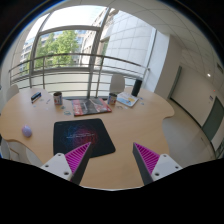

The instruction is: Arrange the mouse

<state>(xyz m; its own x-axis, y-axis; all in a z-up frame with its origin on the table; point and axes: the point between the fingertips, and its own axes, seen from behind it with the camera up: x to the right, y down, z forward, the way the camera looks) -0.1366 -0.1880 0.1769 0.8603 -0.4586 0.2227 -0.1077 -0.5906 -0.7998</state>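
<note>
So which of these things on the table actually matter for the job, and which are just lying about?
For the job: small lilac rounded object, likely the mouse; black rectangular mat; the open, empty jaws.
Just lying about: colourful magazines; dark cup; white chair.

Open gripper (111,160) over wooden table (150,125); black mousepad (83,136) just ahead.

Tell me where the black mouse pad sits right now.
In the gripper view the black mouse pad lies flat on the wooden table, just ahead of the open gripper, nearer its left finger.
</note>
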